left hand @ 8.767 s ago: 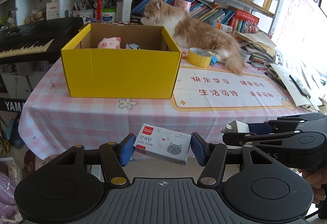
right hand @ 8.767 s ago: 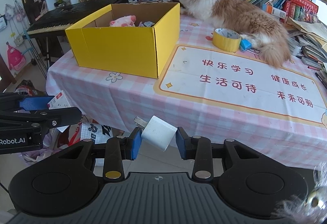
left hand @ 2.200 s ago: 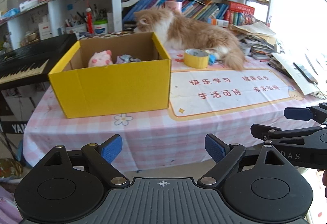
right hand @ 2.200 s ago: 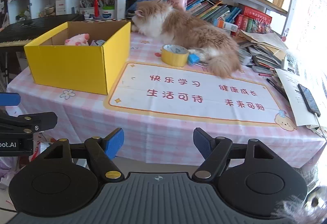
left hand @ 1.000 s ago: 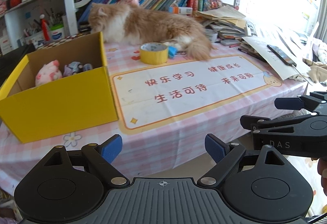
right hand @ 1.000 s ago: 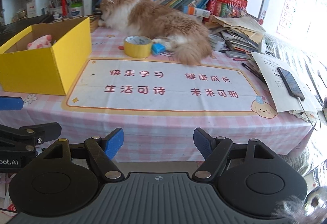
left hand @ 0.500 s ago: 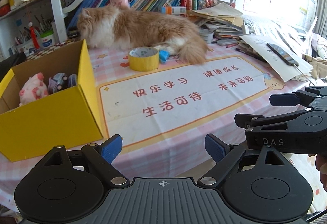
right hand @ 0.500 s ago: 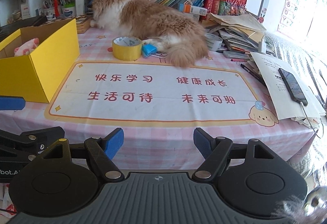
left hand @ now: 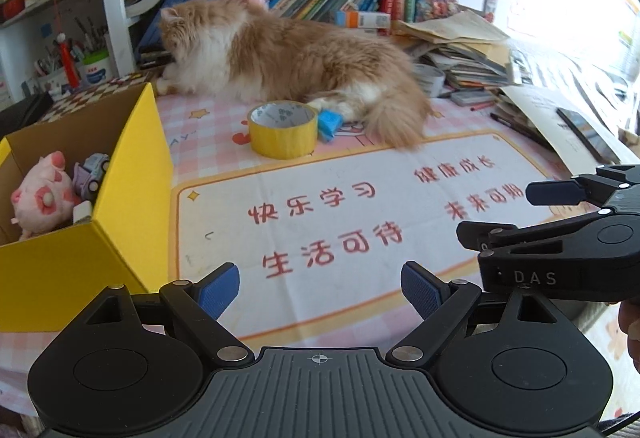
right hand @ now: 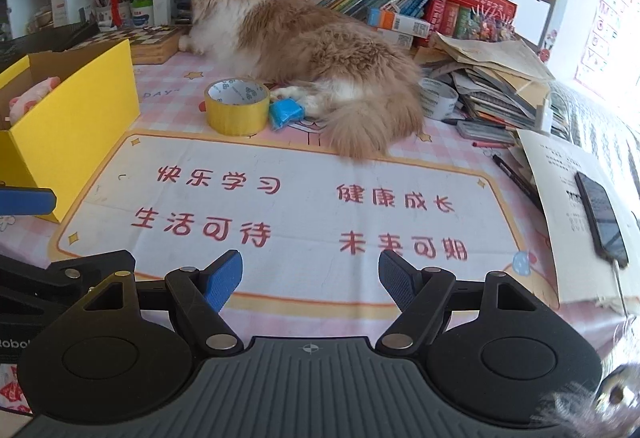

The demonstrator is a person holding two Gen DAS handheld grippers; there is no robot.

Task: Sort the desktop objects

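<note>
I have both claws spread wide with nothing between the pads: my left gripper [left hand: 320, 288] and my right gripper [right hand: 311, 276] hover over the near edge of the printed mat [right hand: 296, 206], side by side. What is left to sort sits at about 11 o'clock from the right gripper: the yellow tape roll [right hand: 237, 106] stands on its flat side, and the small blue block [right hand: 285, 114] lies touching or just beside it on its 3 o'clock side. The cat's [right hand: 312, 50] hind paw and tail lie right against that block, so I judge the roll to be the safer first pick. The yellow box [left hand: 100, 222] stands at 9 o'clock of the left gripper, with the pink plush pig [left hand: 42, 194] and a small toy car [left hand: 92, 172] already in it. To do this well I would send the left gripper, being nearer the box, straight to 12 o'clock, lower it with one pad inside the roll's hole and one outside its near wall, and close on the wall rather than span the whole roll. I would come in from the mat side, away from the fur, lift straight up, then carry toward 9 o'clock over the box rim. The block I would take slowly, from its side away from the paw.
</note>
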